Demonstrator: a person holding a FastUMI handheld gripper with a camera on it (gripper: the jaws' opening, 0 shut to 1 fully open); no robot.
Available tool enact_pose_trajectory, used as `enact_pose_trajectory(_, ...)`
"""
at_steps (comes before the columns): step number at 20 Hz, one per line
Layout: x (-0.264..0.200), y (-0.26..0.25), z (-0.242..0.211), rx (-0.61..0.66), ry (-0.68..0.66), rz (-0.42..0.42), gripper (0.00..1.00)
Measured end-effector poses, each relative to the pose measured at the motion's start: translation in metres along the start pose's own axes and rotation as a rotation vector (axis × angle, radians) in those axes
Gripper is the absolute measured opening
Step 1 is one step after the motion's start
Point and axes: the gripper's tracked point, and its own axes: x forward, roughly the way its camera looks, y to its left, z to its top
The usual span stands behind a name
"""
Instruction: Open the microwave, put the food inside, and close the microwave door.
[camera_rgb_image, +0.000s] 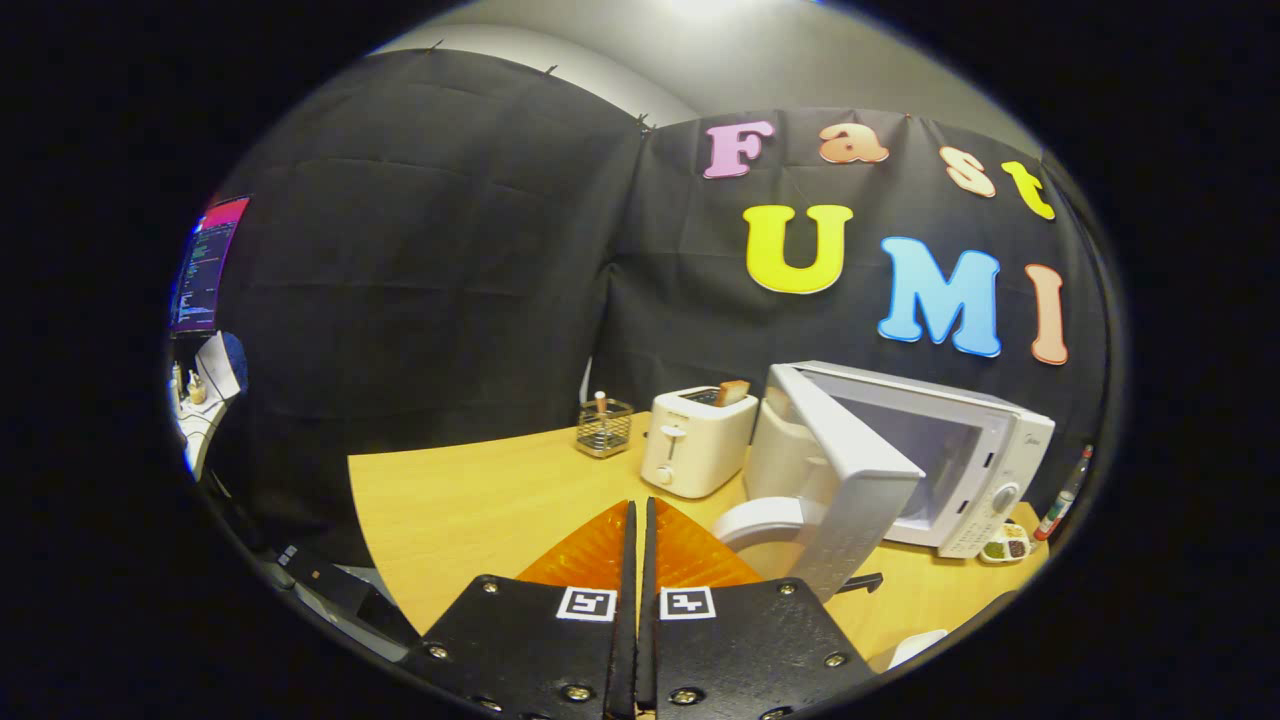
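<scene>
Nearest, the gripper (640, 520) has its two ridged, wedge-shaped fingers pressed together on nothing, above a smooth wooden table (460, 510). Just ahead and right, the boxy microwave (960, 460) stands with its door (845, 480) swung open; a small food tray (1005, 549) lies at its far right corner. Beyond the fingers stand a rounded toaster (695, 440) and a wire basket (604, 428).

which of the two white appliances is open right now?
The microwave: its door is swung wide open toward the closed, empty gripper. The toaster to its left just has a slice of bread sticking out.
</scene>
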Motion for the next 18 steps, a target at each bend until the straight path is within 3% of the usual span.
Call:
enact_pose_trajectory(9, 0.017, -0.130, -0.032, 0.100, 0.061, -0.237, 0.02)
enact_pose_trajectory(14, 0.043, -0.203, -0.039, 0.040, 0.063, -0.387, 0.02)
enact_pose_trajectory(18, 0.074, -0.236, -0.046, 0.028, 0.074, -0.442, 0.02)
